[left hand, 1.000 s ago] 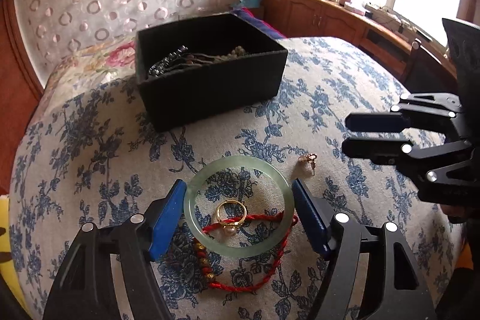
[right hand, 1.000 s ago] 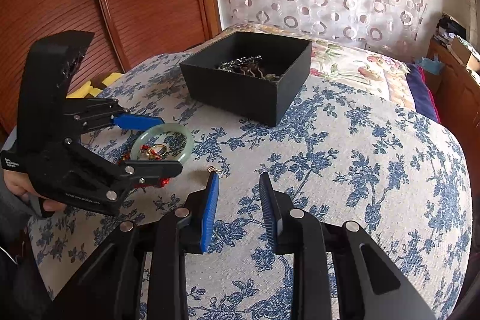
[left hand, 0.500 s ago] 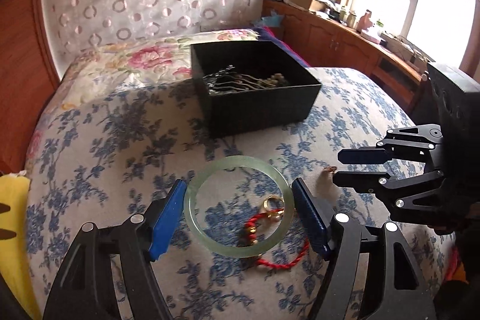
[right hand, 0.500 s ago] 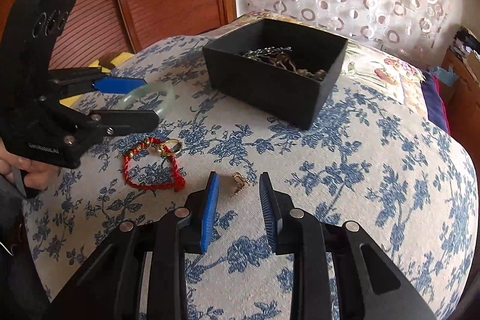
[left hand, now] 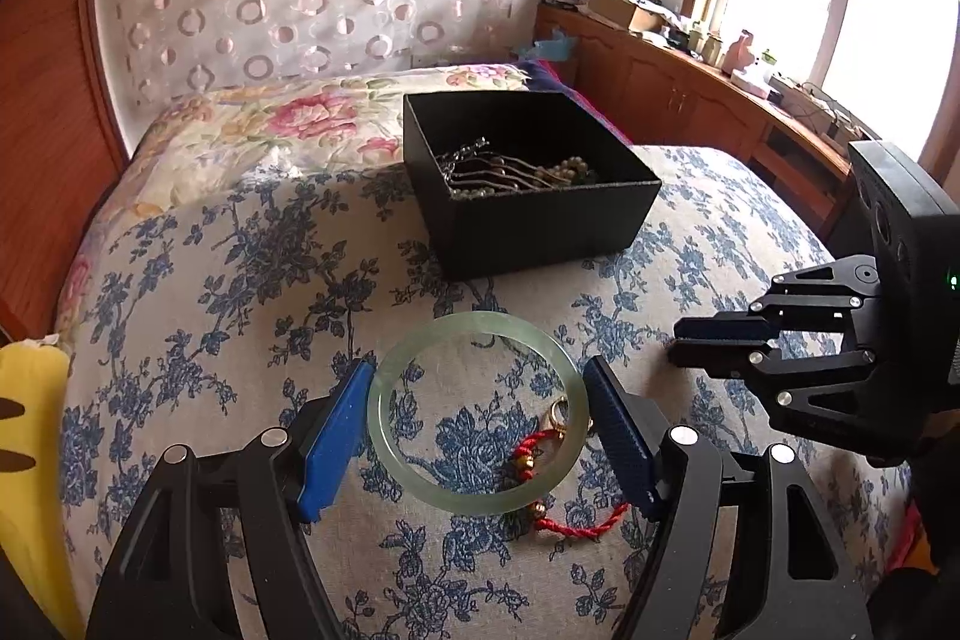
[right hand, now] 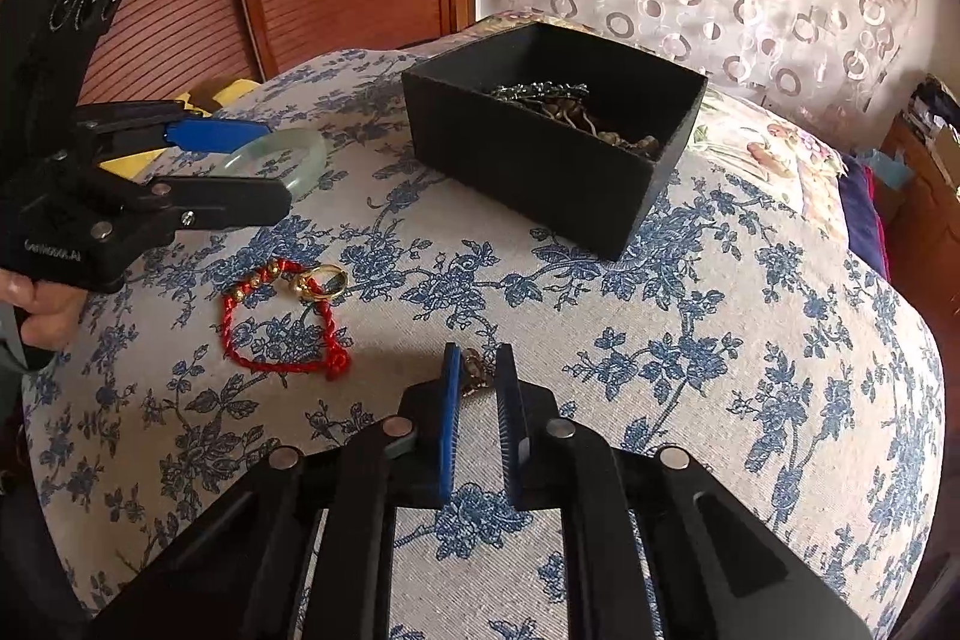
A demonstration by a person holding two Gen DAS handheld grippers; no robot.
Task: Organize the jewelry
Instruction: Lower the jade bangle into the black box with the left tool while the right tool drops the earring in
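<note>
Black box (left hand: 528,196) sits upper centre in both views with chains and beads already in it, so I'd call the job partly done. My left gripper (left hand: 480,424) has the jade bangle (left hand: 477,412) clamped across its width, lifted off the bedspread (right hand: 750,340); it goes in the box next. Red cord bracelet (right hand: 282,328) and gold ring (right hand: 324,280) lie loose, left of centre in the right view. My right gripper (right hand: 478,370) is nearly closed around the small earring (right hand: 474,370), low centre; can't tell if it's gripped yet.
</note>
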